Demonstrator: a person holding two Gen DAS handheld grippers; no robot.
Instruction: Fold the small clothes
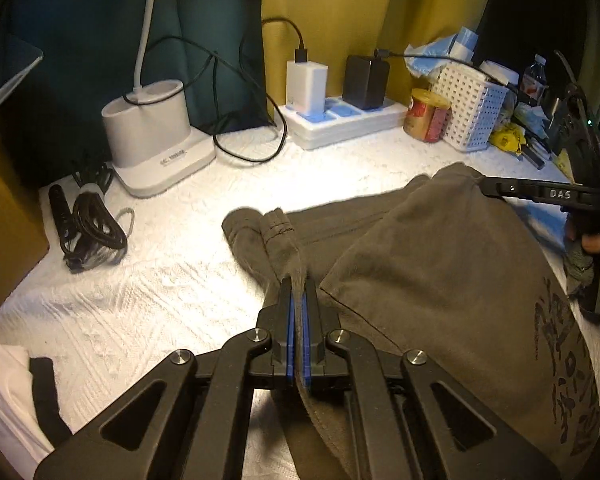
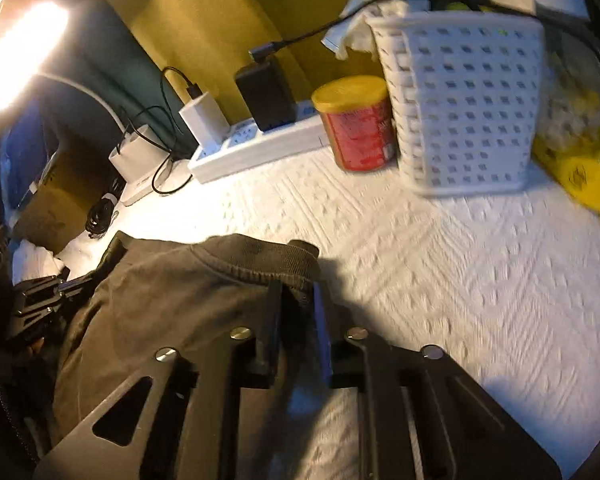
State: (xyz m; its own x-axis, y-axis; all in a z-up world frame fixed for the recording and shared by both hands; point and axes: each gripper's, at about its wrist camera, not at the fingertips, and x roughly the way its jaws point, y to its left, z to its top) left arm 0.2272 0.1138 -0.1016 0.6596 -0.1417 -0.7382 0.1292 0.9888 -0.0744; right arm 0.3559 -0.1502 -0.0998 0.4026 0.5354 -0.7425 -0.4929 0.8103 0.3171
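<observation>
Both claws (image 1: 298, 284) pinching garment (image 1: 440, 264) edges

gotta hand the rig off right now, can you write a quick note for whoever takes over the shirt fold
Left gripper: shut on a bunched edge of the grey-brown shirt.
Right gripper: jaws narrow around the shirt's ribbed collar; the view is blurred, so check that the pads really grip.
Shirt: lying on the white textured cover, partly gathered, dark print showing near one edge.
Done: both ends picked up, fabric bunched.
Left: the fold itself; the shirt is not yet a flat, neat packet.
Keep clear of the white basket, red can and power strip at the back.
</observation>
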